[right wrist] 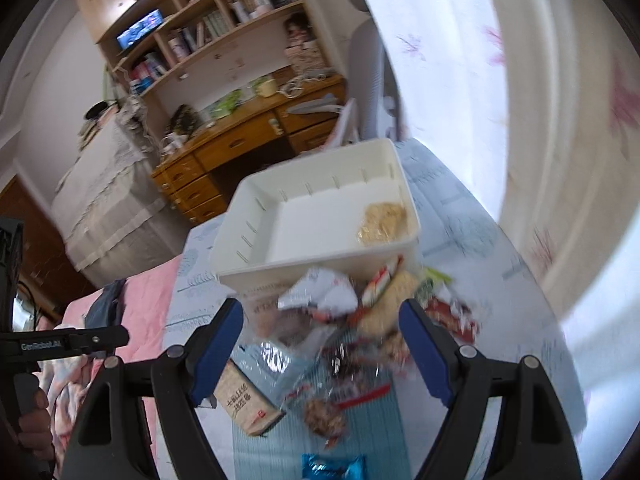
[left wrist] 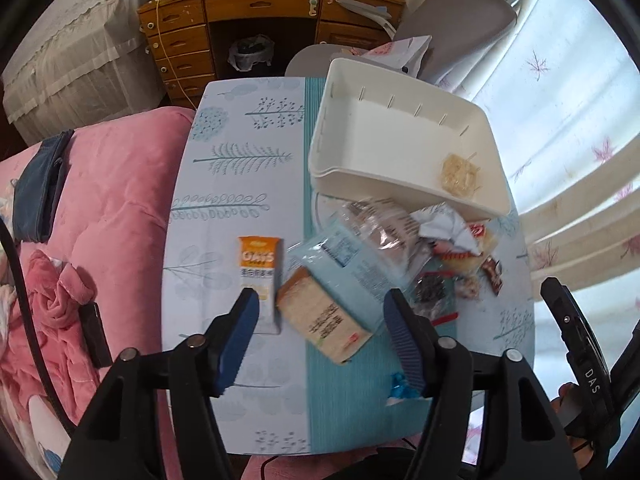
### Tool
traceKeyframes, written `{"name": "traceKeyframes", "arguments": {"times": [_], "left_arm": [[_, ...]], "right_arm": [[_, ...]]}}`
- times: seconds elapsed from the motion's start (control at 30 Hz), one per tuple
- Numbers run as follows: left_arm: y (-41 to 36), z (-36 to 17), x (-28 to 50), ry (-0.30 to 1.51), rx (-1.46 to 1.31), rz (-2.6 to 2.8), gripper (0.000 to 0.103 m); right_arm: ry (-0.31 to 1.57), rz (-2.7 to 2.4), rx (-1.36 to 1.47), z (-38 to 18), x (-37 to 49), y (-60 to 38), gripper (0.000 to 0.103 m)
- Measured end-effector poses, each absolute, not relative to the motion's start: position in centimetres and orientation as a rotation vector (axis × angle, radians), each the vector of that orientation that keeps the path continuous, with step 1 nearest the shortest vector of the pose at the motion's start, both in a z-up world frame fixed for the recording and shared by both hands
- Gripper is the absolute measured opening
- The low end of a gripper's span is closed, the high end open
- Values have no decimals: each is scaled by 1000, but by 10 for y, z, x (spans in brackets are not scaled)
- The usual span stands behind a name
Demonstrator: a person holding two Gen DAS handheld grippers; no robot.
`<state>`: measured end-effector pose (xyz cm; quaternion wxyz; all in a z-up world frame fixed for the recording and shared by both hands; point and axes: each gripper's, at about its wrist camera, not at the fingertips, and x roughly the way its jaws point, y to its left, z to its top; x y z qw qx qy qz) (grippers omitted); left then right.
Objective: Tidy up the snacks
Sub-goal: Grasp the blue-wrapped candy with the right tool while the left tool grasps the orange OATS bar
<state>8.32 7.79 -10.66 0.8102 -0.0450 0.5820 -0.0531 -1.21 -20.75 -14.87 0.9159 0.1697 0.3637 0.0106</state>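
Observation:
A white bin (left wrist: 400, 189) stands on the patterned table and holds one beige snack pack (left wrist: 458, 176) in its right corner. My left gripper (left wrist: 322, 312) is open above a beige cracker pack (left wrist: 324, 320), its pads clear of it. An orange oat bar (left wrist: 258, 268) lies just left of that pack, a light blue pack (left wrist: 352, 264) just behind it. In the right wrist view my right gripper (right wrist: 322, 312) hangs open over a heap of mixed snack wrappers (right wrist: 360, 312) in front of the bin (right wrist: 280, 276). A blue wrapped candy (right wrist: 332, 468) lies near the front.
Pink bedding (left wrist: 112, 216) with a dark phone (left wrist: 94, 336) borders the table's left edge. A wooden desk (left wrist: 260, 12) and a grey chair (left wrist: 460, 24) stand behind the table. White curtains (left wrist: 580, 120) hang on the right. The table's left half (left wrist: 224, 184) is bare cloth.

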Motion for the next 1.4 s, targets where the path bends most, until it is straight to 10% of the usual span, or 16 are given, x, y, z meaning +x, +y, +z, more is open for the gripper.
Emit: {"name": "traceKeyframes", "arguments": {"times": [1.03,1.4], "left_arm": [[123,-276,139,1427,19,-73,74],[130,-314,157,1505,-58,20,74]], "right_arm": [[1320,-400,1149,-318,-62,-198,80],[1522,-524,1226,-349,-51,-204,62]]}}
